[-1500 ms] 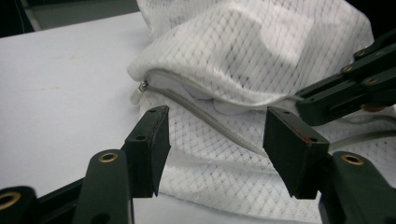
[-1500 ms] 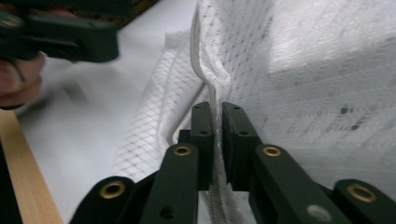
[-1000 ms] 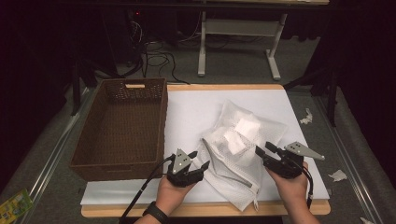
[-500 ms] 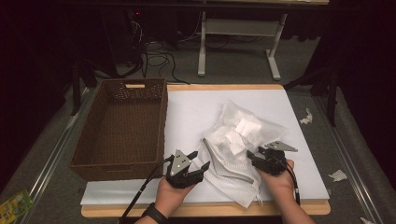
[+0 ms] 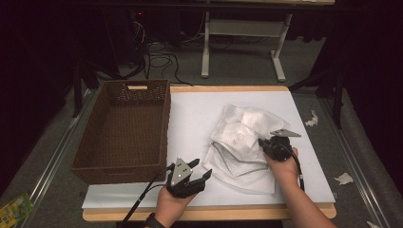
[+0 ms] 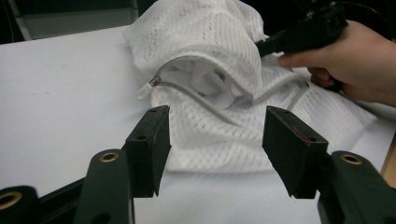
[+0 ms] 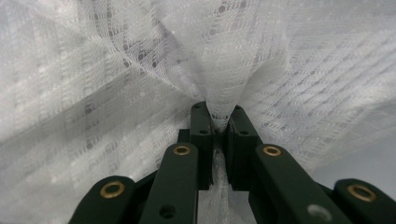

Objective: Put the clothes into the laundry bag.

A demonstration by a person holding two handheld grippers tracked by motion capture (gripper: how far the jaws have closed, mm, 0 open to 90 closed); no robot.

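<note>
A dark room with cables and a desk frame on the floor lies behind the white-topped counter [image 5: 199, 118]. A brown wicker basket [image 5: 124, 130] sits along the counter's left edge, with nothing visible inside. Toward the right edge lies a white mesh laundry bag [image 5: 242, 142], its zipper open on white cloth inside. The right claw [image 7: 218, 123] has just been closing and is clamped on a pinch of the bag's mesh. The left claw [image 6: 212, 149] stands apart near the front edge, just short of the bag, holding nothing.
</note>
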